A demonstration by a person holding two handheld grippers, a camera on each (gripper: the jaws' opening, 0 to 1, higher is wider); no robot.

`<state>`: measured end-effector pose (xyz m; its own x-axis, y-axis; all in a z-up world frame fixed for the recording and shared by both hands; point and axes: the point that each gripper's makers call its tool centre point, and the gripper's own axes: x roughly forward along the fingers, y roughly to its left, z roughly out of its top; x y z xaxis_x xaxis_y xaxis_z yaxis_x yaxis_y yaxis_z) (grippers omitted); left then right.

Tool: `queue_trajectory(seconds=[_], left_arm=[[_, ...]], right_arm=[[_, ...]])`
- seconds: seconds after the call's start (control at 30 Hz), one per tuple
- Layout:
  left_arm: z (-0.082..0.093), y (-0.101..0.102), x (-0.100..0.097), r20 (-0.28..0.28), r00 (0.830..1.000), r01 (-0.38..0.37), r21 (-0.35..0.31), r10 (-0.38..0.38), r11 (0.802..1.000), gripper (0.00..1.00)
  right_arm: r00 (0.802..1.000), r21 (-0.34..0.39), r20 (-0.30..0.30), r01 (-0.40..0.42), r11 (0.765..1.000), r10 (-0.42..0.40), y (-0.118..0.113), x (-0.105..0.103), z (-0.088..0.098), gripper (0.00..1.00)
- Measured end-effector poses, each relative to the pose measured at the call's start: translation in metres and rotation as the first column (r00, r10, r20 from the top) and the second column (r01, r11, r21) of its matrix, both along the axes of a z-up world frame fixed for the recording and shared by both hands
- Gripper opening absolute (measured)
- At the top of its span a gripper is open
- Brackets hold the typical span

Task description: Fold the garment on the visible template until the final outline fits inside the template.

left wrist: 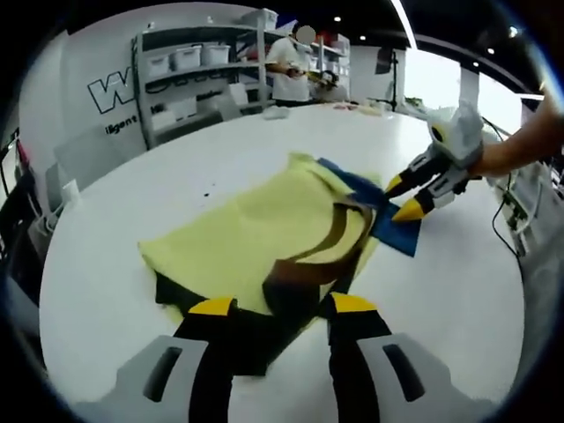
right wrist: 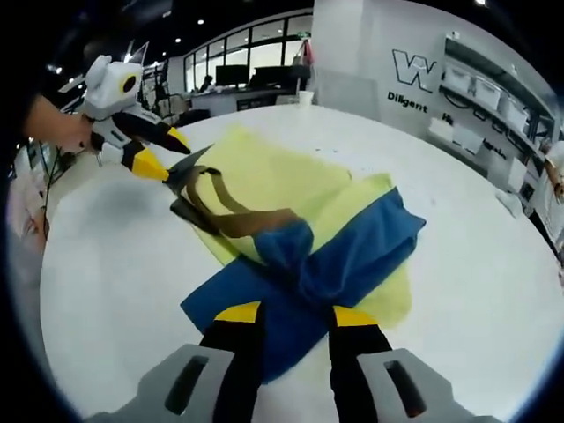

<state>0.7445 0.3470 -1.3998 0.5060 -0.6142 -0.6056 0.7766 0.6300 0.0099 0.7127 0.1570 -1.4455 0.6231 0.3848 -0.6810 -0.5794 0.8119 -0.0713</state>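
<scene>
A yellow garment (left wrist: 256,233) with a blue panel (right wrist: 330,264) and brown straps (left wrist: 330,242) lies partly folded on a round white table (left wrist: 106,291).

In the left gripper view, the left gripper (left wrist: 282,306) stands at the near edge of the cloth, its 2 yellow-tipped jaws apart, with a dark fold of fabric (left wrist: 256,335) lying between them; whether they pinch it I cannot tell. Across the garment the right gripper (left wrist: 407,198) meets the blue corner, jaws a little apart.

In the right gripper view, the right gripper (right wrist: 285,313) has its jaws spread over the blue panel, which runs between them (grip unclear). The left gripper (right wrist: 167,157) touches the far dark edge by the straps.

Behind the table stand shelves (left wrist: 198,75) with bins and a person (left wrist: 289,66).
</scene>
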Motion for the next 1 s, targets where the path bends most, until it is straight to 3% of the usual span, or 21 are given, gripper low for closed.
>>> queue_trajectory(seconds=[0.13, 0.23, 0.33, 0.4, 0.47, 0.57, 0.67, 0.87, 1.0], left_arm=[[-0.004, -0.005, 0.007, -0.028, 1.0, -0.002, -0.015, 0.001, 1.0, 0.31], [-0.009, -0.009, 0.012, -0.045, 0.999, -0.006, -0.02, 0.005, 1.0, 0.32], [-0.019, -0.011, 0.009, -0.125, 0.991, -0.042, -0.042, 0.036, 0.998, 0.3], [-0.024, -0.011, 0.006, -0.168, 0.985, -0.052, -0.04, 0.045, 0.998, 0.22], [-0.024, -0.014, 0.004, -0.162, 0.987, -0.031, -0.042, 0.024, 0.999, 0.15], [-0.025, -0.014, 0.003, -0.163, 0.986, -0.028, -0.03, 0.023, 0.999, 0.13], [-0.026, -0.013, -0.003, -0.216, 0.976, -0.045, -0.021, 0.039, 0.999, 0.01], [-0.013, -0.014, 0.0, -0.2, 0.979, -0.049, -0.03, 0.042, 0.998, 0.0], [0.003, -0.013, 0.002, -0.157, 0.988, -0.015, -0.035, 0.01, 0.999, 0.0]], right_arm=[[1.0, 0.013, 0.002, 0.015, 1.0, -0.015, -0.001, 0.004, 0.0, 0.21], [1.0, 0.002, 0.006, -0.013, 1.0, 0.013, 0.002, 0.002, 0.001, 0.18], [1.0, 0.004, 0.001, -0.017, 1.0, 0.017, 0.002, 0.002, 0.001, 0.18], [1.0, 0.007, -0.004, -0.015, 1.0, 0.015, 0.002, 0.002, 0.0, 0.18], [1.0, 0.004, -0.005, -0.018, 1.0, 0.018, 0.002, 0.002, 0.0, 0.17], [1.0, 0.009, -0.009, -0.009, 1.0, 0.009, 0.002, 0.002, 0.0, 0.17], [1.0, 0.003, -0.01, -0.008, 1.0, 0.008, 0.003, 0.001, 0.0, 0.14], [0.999, -0.054, -0.015, -0.035, 0.998, 0.035, 0.001, -0.004, -0.001, 0.0], [0.999, -0.065, -0.02, -0.042, 0.997, 0.041, 0.002, -0.009, -0.001, 0.0]])
